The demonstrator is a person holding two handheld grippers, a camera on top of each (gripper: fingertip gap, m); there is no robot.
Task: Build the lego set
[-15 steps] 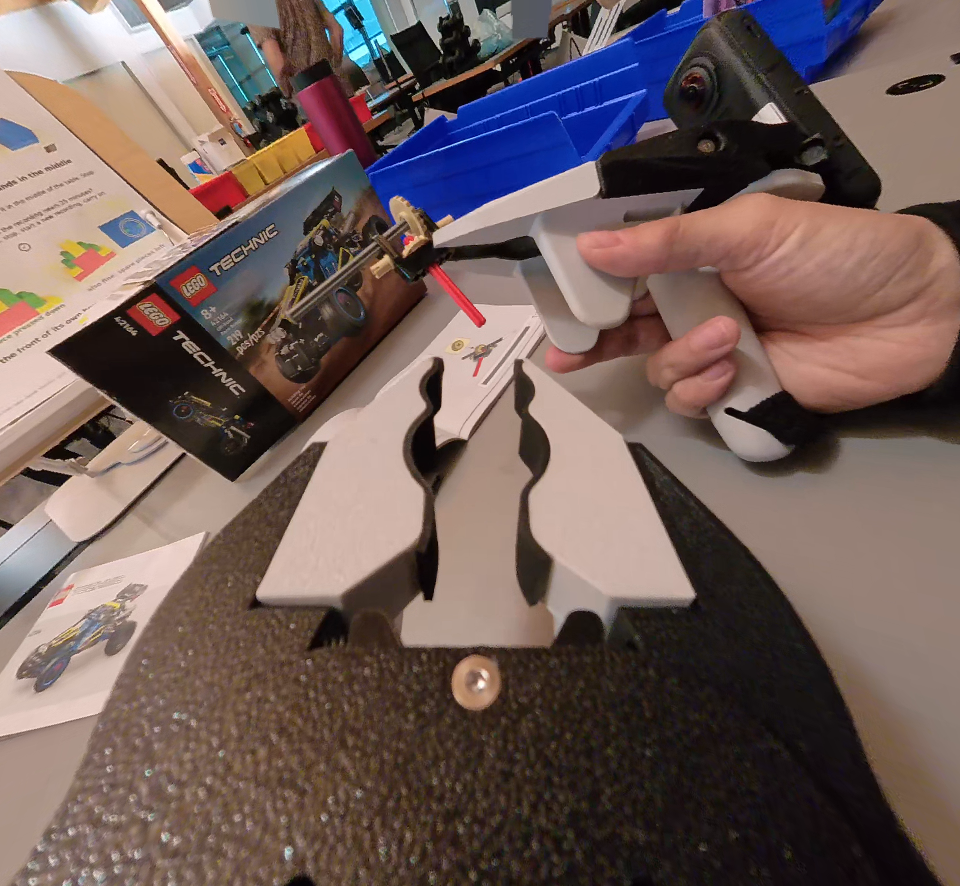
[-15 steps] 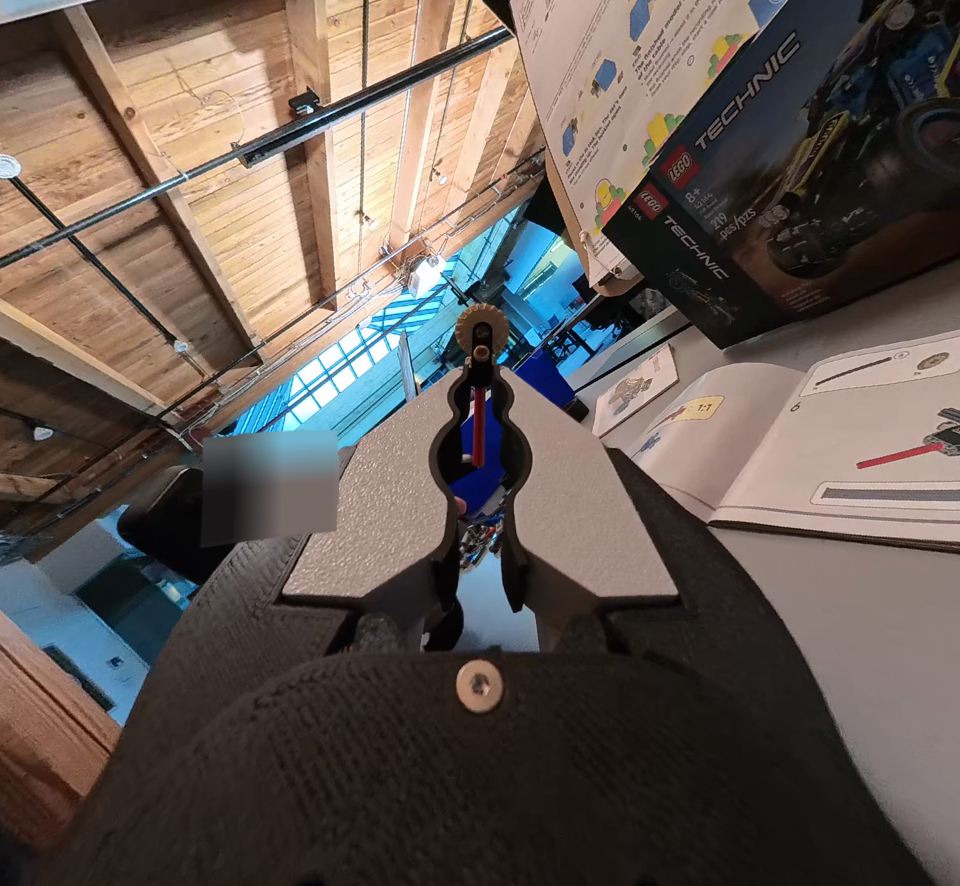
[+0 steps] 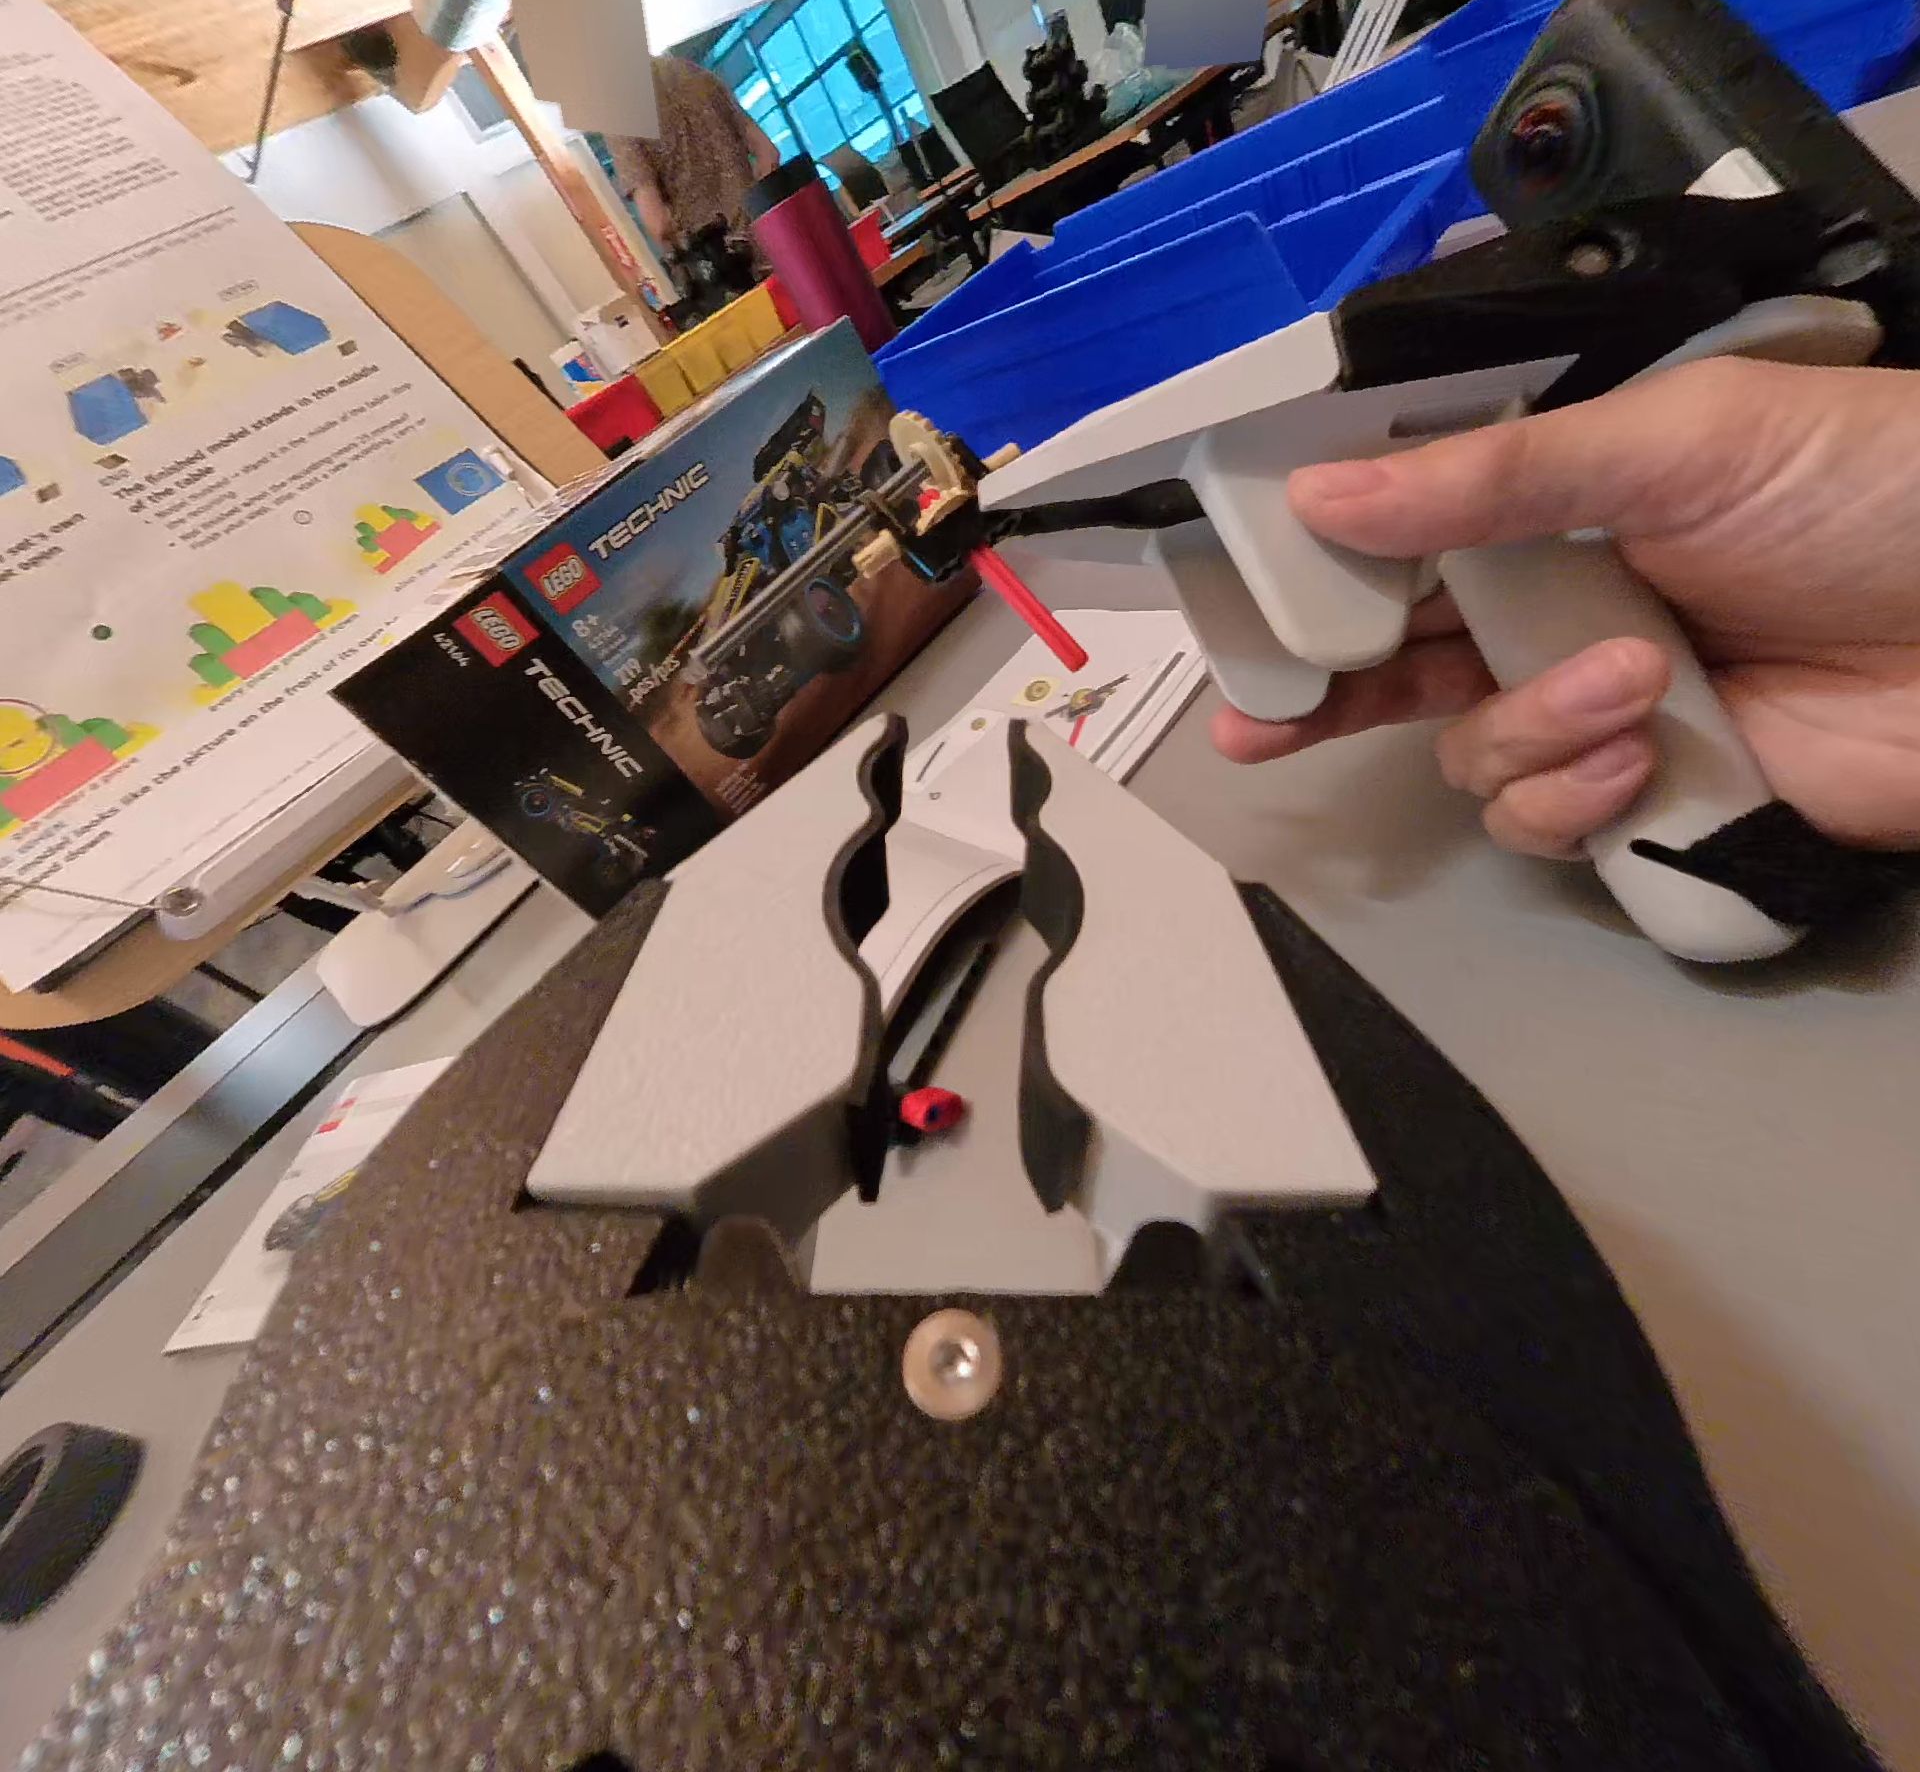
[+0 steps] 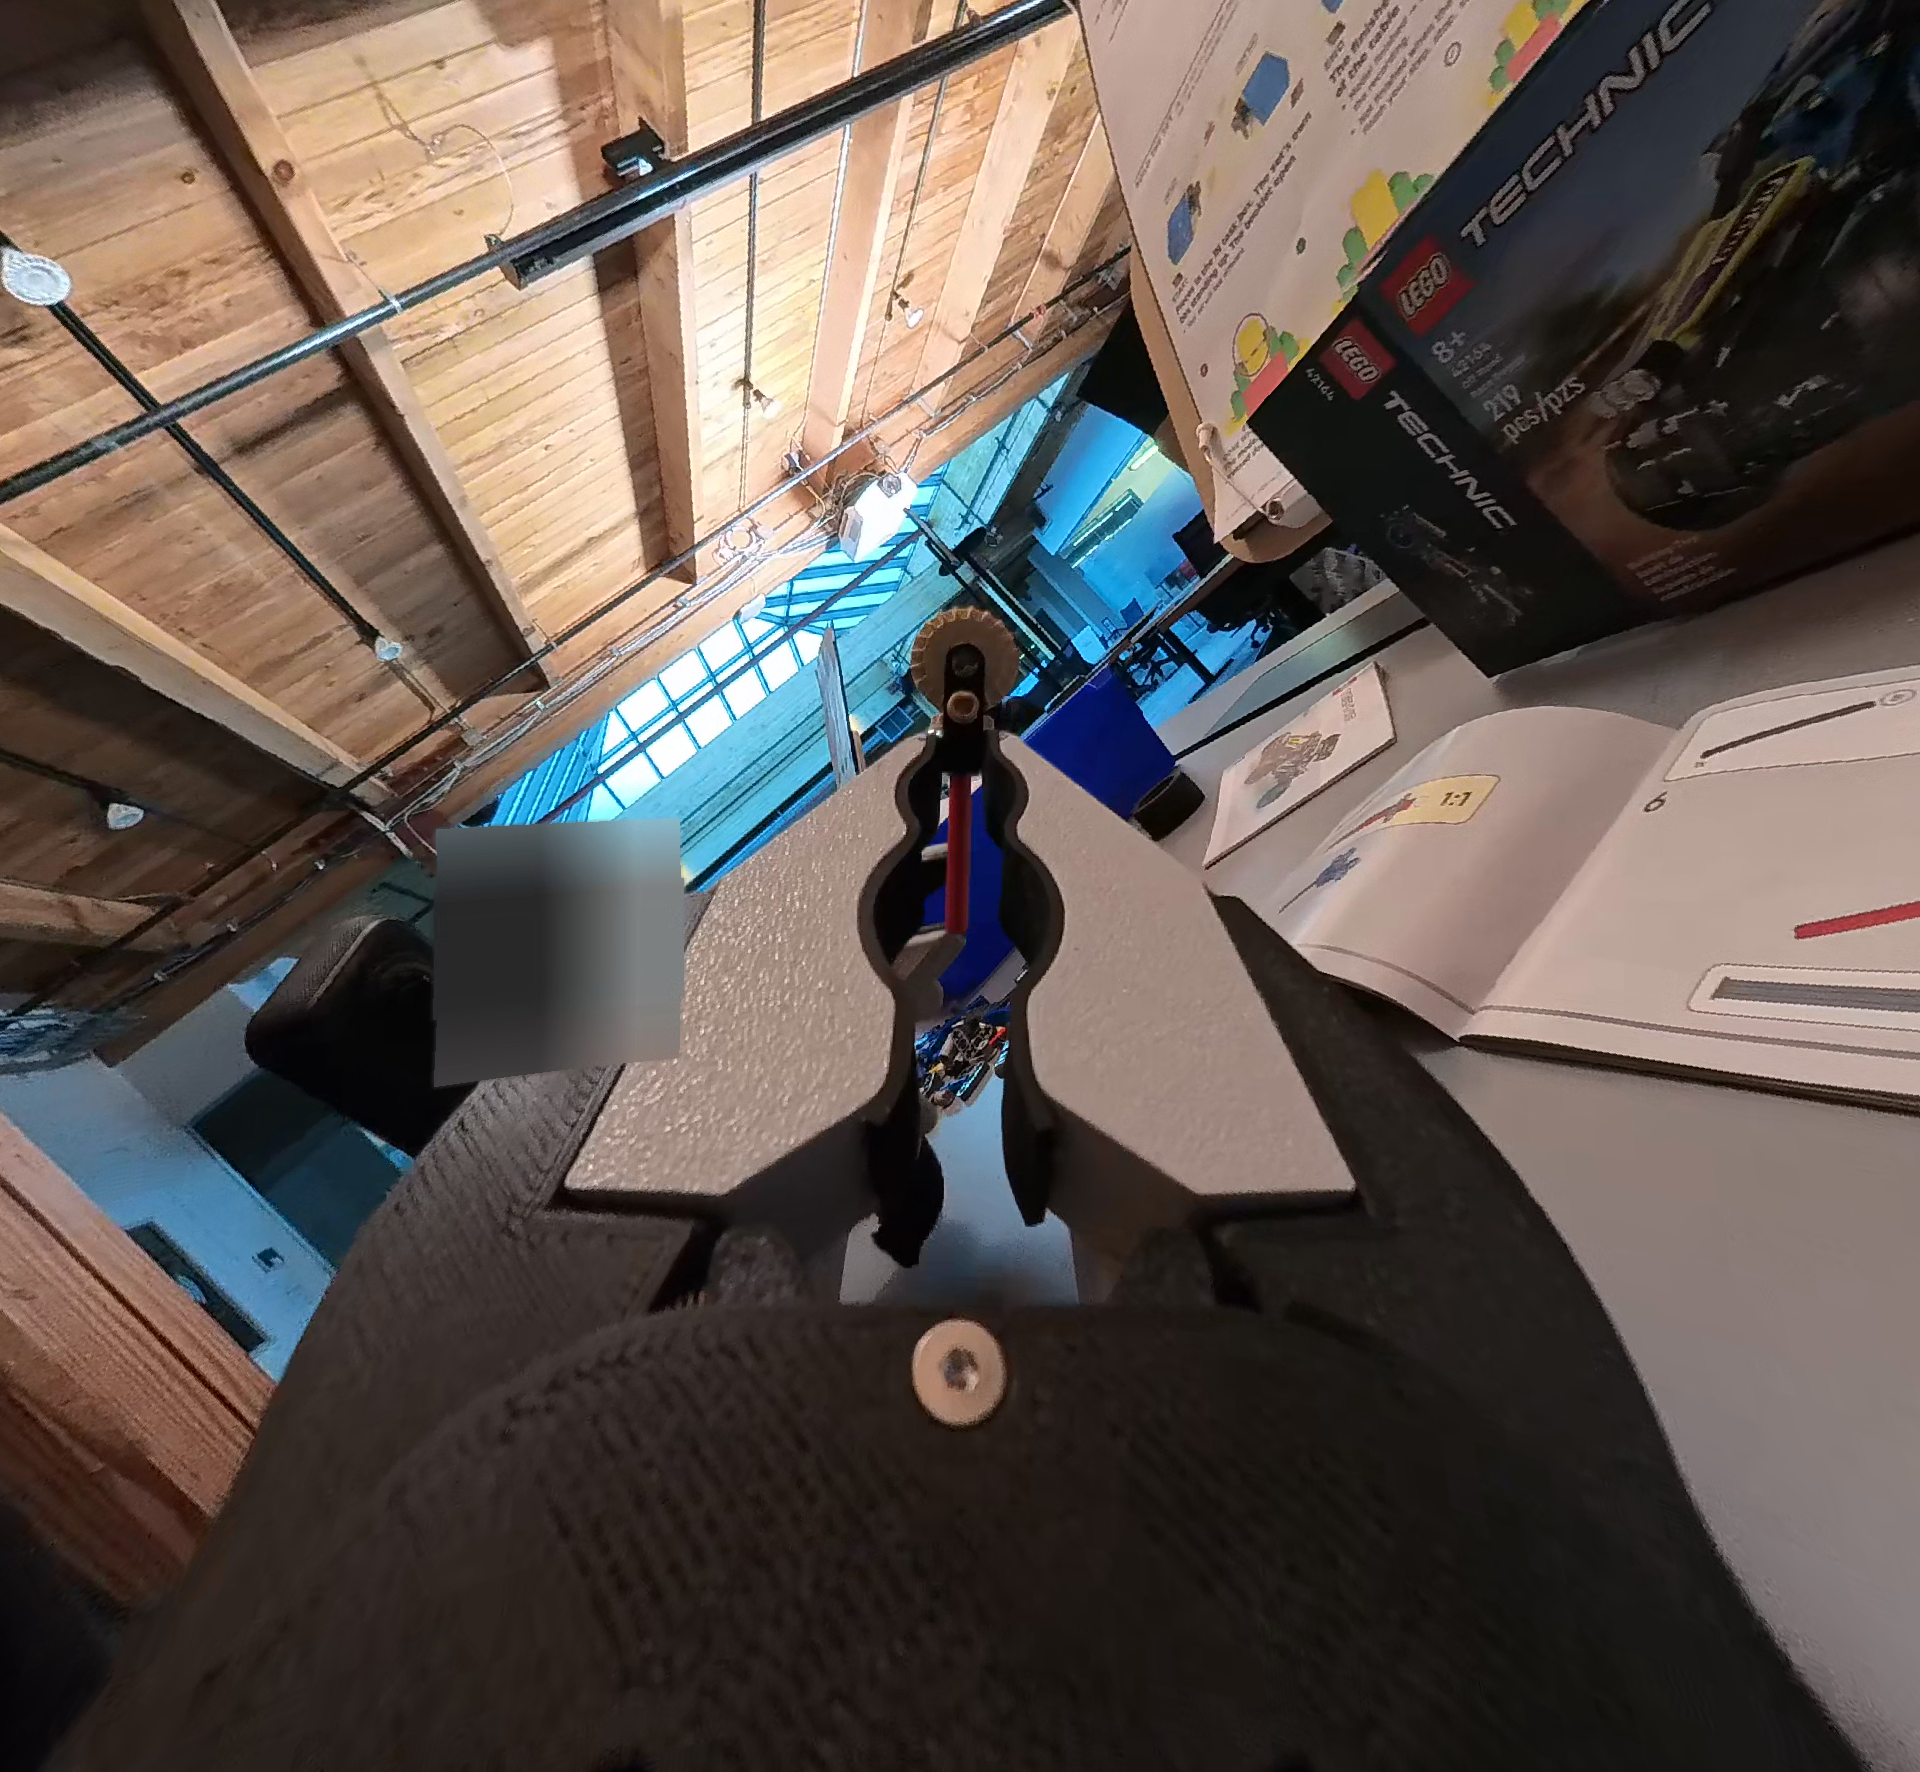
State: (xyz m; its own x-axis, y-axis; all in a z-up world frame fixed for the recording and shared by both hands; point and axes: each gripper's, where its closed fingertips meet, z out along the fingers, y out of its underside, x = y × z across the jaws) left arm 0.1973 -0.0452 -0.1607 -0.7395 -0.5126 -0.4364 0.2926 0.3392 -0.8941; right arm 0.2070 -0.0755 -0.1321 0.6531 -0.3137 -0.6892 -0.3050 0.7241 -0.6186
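Left wrist view sits low over the grey table (image 3: 1558, 1047), facing level across it. Right wrist view tilts steeply upward toward the wooden ceiling (image 4: 364, 268). Both share the set's box (image 3: 665, 642) (image 4: 1621, 392) and open instruction booklet (image 3: 1101, 694) (image 4: 1558, 891), close by.

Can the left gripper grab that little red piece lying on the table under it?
Probably yes: the left gripper is open, the little red piece lies between its fingers, nothing covers it.

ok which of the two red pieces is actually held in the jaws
The long red axle, part of the small assembly clamped in the right gripper. The short red piece lies loose below, seen between the left gripper's open jaws.
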